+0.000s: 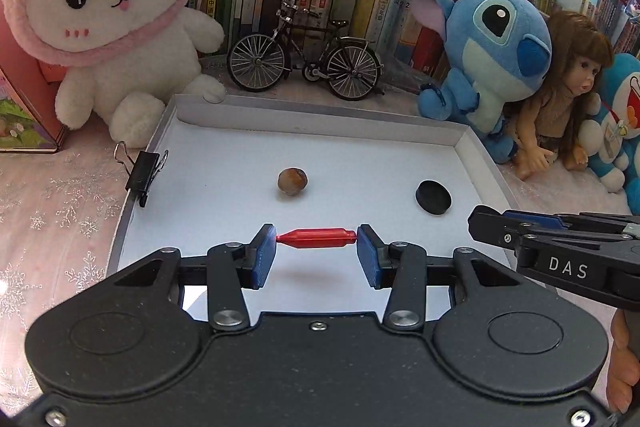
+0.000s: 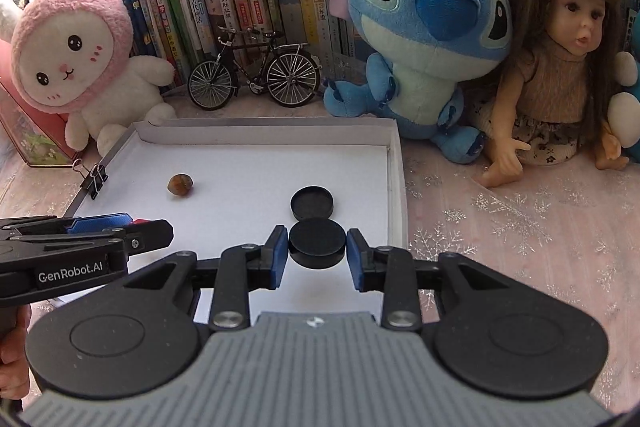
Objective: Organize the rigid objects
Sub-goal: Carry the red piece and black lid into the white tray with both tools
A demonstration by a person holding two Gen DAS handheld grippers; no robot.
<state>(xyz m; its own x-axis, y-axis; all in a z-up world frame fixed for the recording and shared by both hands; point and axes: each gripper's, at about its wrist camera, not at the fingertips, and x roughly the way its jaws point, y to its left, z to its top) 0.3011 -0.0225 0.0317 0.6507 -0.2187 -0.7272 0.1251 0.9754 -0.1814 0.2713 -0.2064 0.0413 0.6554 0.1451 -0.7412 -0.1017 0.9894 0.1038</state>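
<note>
While over the white tray (image 1: 476,155): left gripper (image 1: 316,247) pinching a red stick (image 1: 316,237) by its ends, right gripper (image 2: 317,251) squeezing a black round disc (image 2: 317,241). Both lifted. Carrying step, probably. Next: lower each gently near the brown nut (image 1: 293,180) and the other black disc (image 2: 312,203), then let go.

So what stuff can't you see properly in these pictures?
- Left wrist view: the right gripper is cut off by the picture's edge, so what it holds stays out of sight.
- Right wrist view: the red piece is mostly hidden behind the left gripper.
- Both views: the tray's near edge is hidden by the grippers' bodies.
</note>
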